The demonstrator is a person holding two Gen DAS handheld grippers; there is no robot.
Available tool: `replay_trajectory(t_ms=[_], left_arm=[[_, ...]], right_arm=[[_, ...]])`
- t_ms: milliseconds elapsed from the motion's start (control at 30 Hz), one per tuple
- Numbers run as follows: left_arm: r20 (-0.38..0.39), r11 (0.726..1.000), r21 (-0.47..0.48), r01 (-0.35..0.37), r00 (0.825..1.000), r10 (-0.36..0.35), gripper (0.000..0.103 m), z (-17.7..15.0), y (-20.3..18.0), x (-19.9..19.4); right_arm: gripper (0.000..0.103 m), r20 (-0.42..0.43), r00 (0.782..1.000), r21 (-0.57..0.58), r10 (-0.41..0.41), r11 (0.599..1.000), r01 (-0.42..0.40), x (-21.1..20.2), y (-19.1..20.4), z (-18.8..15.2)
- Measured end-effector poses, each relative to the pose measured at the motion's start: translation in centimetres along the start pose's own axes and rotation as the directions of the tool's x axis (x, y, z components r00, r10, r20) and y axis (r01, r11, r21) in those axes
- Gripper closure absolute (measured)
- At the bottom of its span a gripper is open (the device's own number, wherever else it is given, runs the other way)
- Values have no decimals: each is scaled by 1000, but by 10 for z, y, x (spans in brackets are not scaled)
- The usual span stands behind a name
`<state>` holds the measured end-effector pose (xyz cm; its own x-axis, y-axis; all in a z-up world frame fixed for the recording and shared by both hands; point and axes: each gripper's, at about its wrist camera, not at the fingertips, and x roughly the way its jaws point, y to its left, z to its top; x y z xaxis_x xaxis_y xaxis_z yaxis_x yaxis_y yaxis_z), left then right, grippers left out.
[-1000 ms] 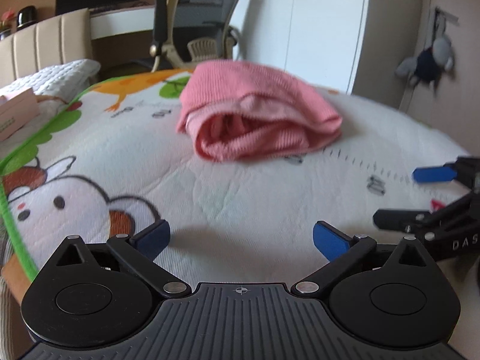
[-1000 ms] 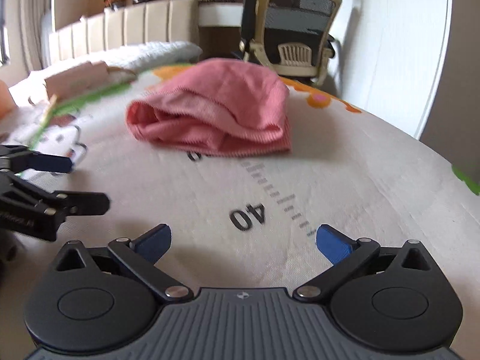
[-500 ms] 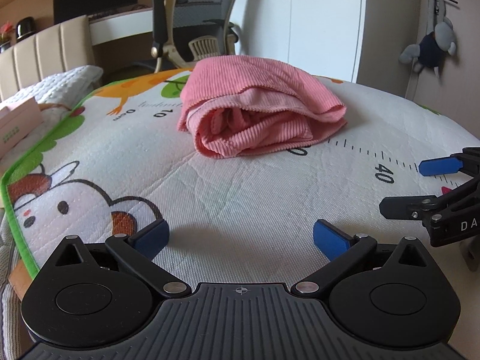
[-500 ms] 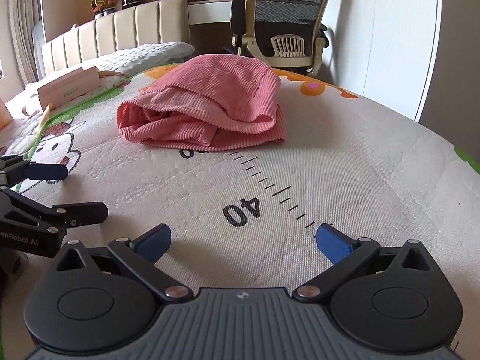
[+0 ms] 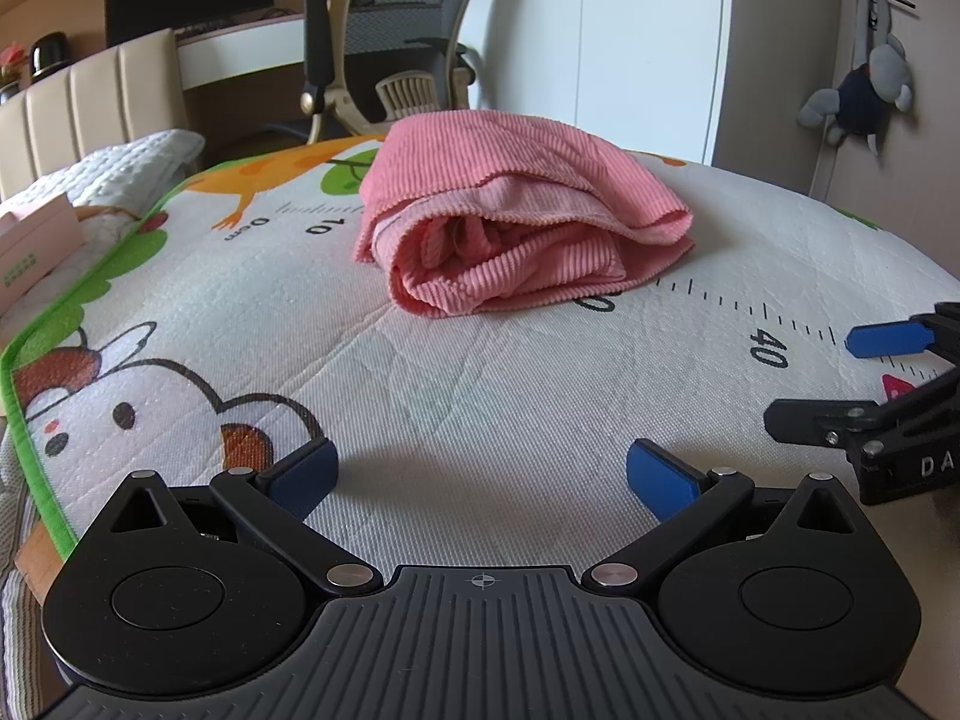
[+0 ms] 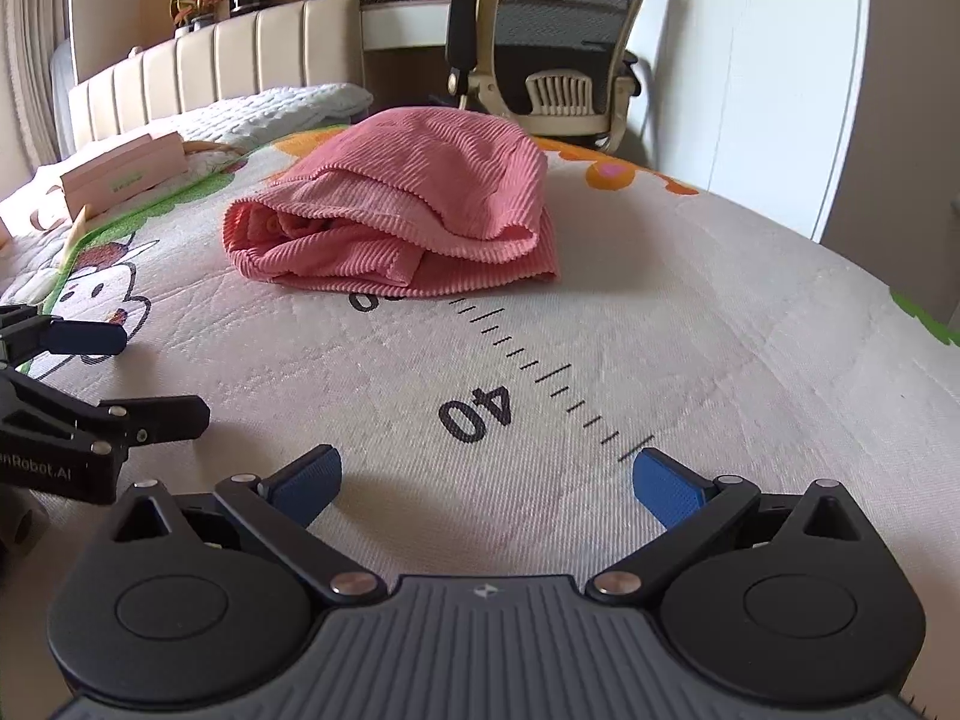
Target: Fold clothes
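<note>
Both grippers have drawn level since a second ago and now sit steady, low over the mat, with the view no longer blurred.

Bottom of each frame: the left gripper (image 5: 480, 474) and right gripper (image 6: 487, 477) hover over the printed mat (image 5: 480, 396), fingers spread wide apart, holding nothing. Each shows at the side edge of the other's view. Centre frame, well beyond the fingertips: the pink garment (image 5: 516, 222) lies on the mat near the printed ruler marks, already doubled over into a loose bundle with layered edges facing the cameras. Upper centre: an office chair (image 6: 558, 42). Judged step: fold largely done, grippers clear. Next move likely calls for tidying or one further fold.
</note>
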<state>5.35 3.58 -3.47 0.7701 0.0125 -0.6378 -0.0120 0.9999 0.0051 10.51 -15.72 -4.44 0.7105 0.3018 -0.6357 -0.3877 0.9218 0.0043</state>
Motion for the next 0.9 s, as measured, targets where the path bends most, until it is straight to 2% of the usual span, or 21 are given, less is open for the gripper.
replay_trajectory(t_ms=[367, 467, 700, 800, 900], left_arm=[[-8, 1000, -6, -9, 1000, 9, 0, 1, -1, -1], [-35, 1000, -10, -23, 999, 23, 0, 8, -3, 1], [3, 994, -26, -103, 995, 103, 0, 26, 5, 26], [-5, 993, -68, -92, 996, 92, 0, 26, 12, 30], [-3, 993, -64, -99, 995, 99, 0, 25, 11, 29]], right_arm=[[0, -1, 1000, 3, 1, 1000, -1, 0, 0, 0], [0, -1, 1000, 3, 1, 1000, -1, 0, 0, 0], [0, -2, 1000, 4, 2, 1000, -2, 0, -1, 1], [0, 0, 1000, 2, 1, 1000, -1, 0, -1, 0], [0, 0, 1000, 4, 4, 1000, -4, 0, -2, 0]])
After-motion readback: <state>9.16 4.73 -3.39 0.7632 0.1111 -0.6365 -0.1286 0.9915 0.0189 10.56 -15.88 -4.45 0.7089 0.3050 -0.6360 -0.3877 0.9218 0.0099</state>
